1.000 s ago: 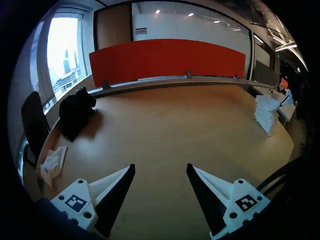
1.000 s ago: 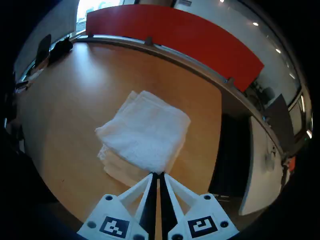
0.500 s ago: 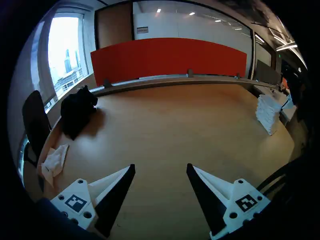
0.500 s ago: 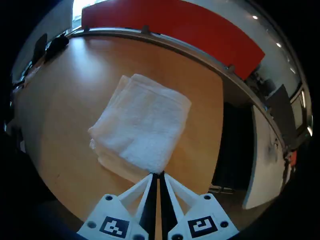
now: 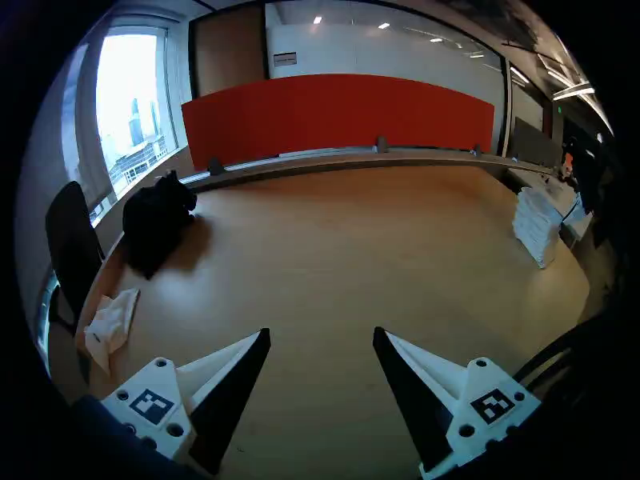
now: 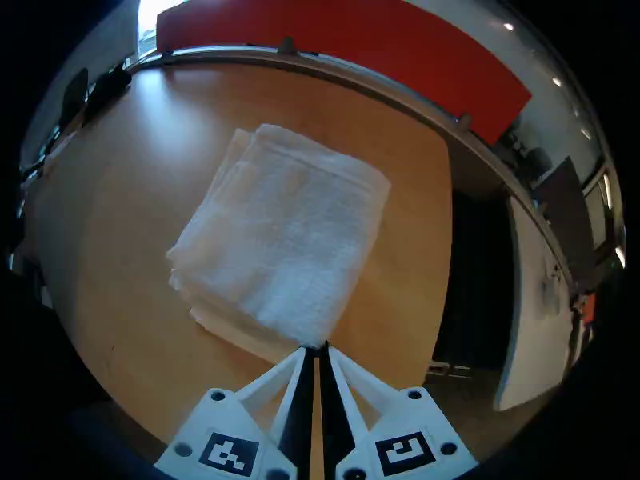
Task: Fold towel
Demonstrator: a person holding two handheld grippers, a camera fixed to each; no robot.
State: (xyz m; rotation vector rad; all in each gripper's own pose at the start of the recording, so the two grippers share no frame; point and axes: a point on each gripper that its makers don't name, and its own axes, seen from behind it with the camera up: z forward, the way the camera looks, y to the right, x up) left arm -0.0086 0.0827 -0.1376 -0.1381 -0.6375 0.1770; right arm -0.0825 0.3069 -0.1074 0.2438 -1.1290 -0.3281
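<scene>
Left gripper view: the left gripper [image 5: 320, 352] is hanging wide open over the bare table [image 5: 336, 240], holding nothing. A black bag [image 5: 156, 224] and a crumpled white cloth [image 5: 108, 328] are sitting near the table's left edge. A stack of folded towels [image 5: 538, 228] is standing at the far right, w/ a red divider [image 5: 336, 112] running along the back. Vs. a second ago almost nothing is changing here – the stack is drifting only slightly, so this hand is basically idling.

Right gripper view: the right gripper [image 6: 318, 352] is closed tight, its fingers pinching the near corner of the towel [image 6: 280, 232], which is already folded into a thick square w/ several layers showing at its left edge. Over the last second the towel is growing in the view and turning a bit, while the table's far edge is sliding – so the bundle is apparently being moved by that corner (lifted clear or dragged, can't tell).

Judgement: the folding itself is looking done; what's left is prob. placing the towel, maybe toward the stack, w/o letting the layers slip.
</scene>
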